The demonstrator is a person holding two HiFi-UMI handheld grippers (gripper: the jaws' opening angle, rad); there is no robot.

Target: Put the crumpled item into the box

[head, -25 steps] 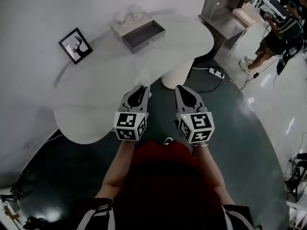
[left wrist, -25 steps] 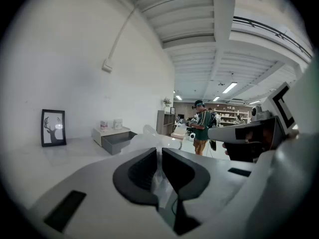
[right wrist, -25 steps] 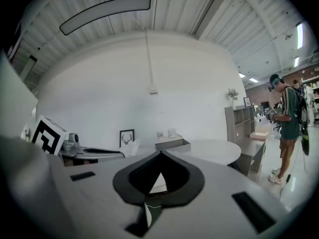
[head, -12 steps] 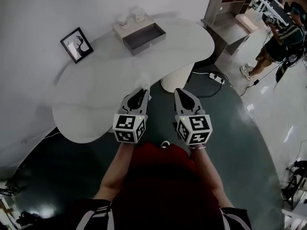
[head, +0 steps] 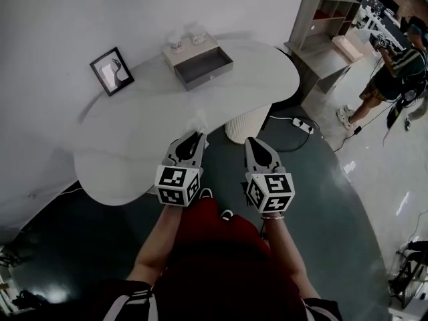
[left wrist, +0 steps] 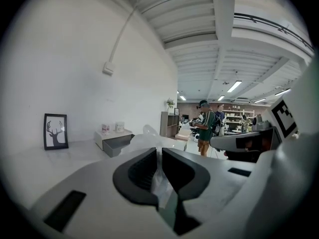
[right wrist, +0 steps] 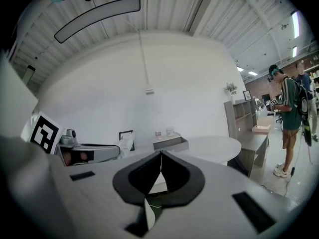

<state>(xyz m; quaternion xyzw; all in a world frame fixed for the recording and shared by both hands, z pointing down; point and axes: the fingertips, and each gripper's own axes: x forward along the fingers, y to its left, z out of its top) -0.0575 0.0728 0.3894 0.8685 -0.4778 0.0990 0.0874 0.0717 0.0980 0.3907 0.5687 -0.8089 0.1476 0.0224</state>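
My left gripper is shut on a crumpled piece of clear plastic, which sticks out past its tips over the near edge of the white table. In the left gripper view the plastic runs between the jaws of the left gripper. The box is a grey open tray at the table's far side, well beyond both grippers; it also shows as the box and the box. My right gripper hangs beside the left, off the table's edge. Its jaws are shut on nothing.
A framed deer picture leans on the wall at the table's left. Two small cups stand on a block behind the box. A ribbed table pedestal and a power strip are on the dark floor. A shelf unit and a person are at the right.
The right gripper has drifted slightly lower in the picture. The left gripper keeps its hold on the plastic. The head view has shifted a little.
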